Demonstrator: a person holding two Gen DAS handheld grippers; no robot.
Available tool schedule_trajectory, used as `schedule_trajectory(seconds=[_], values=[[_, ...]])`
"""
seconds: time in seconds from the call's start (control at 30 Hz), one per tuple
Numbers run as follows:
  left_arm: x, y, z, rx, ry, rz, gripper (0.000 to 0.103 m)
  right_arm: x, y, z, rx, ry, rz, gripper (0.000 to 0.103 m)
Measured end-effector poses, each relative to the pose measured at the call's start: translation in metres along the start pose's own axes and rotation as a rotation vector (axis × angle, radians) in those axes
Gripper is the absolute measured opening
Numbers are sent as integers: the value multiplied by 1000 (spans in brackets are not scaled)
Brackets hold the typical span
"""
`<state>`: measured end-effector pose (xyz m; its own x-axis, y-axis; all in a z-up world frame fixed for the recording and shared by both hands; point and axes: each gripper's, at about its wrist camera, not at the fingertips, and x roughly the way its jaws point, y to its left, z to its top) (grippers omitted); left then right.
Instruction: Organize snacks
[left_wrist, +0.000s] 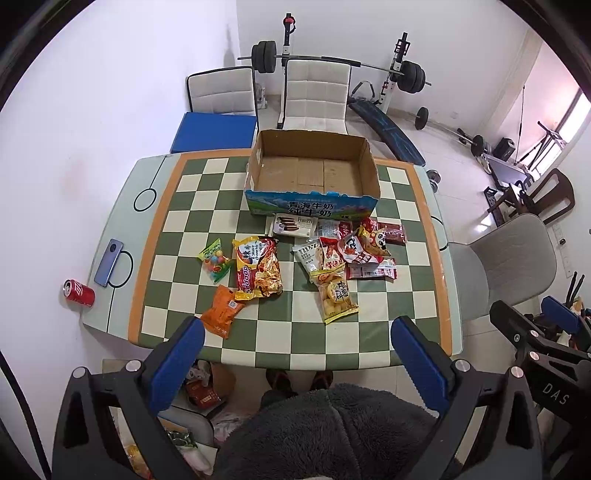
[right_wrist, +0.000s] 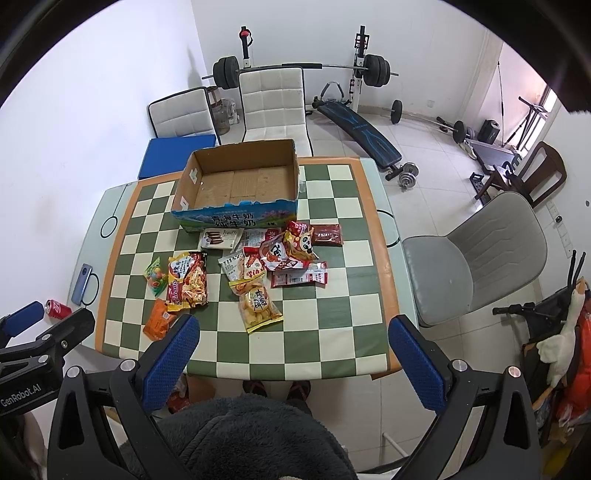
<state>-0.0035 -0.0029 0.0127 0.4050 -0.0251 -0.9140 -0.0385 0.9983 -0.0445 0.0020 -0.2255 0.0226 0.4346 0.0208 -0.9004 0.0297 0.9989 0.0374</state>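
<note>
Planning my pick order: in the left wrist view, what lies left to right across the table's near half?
Red soda can → phone → orange packet → yellow-red chip bag → yellow egg-biscuit bag.

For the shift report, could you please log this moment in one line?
stage: start | left tool: open | right tool: open | box: empty | snacks: on table

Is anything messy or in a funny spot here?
Yes. The snacks lie scattered and overlapping on the table, while the box behind them is empty. A red can lies on its side at the table's left edge, beside a phone. Nothing looks spilled.
</note>
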Motion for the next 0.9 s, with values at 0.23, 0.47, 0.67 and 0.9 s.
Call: schedule_trajectory(seconds=[0.23, 0.47, 0.67, 0.9], values=[[-4, -5, 3, -2, -3, 2, 103, -6, 2, 5, -1, -3, -3, 103], [-4, -5, 2, -1, -5, 0, 103, -7, 0, 8, -1, -4, 0, 103], [-4, -4, 1, -1, -5, 1, 103, -7, 0, 8, 0, -6, 0, 103], [-5, -8, 3, -2, -7, 2, 103, -6, -1, 7, 1, -8, 2, 103]])
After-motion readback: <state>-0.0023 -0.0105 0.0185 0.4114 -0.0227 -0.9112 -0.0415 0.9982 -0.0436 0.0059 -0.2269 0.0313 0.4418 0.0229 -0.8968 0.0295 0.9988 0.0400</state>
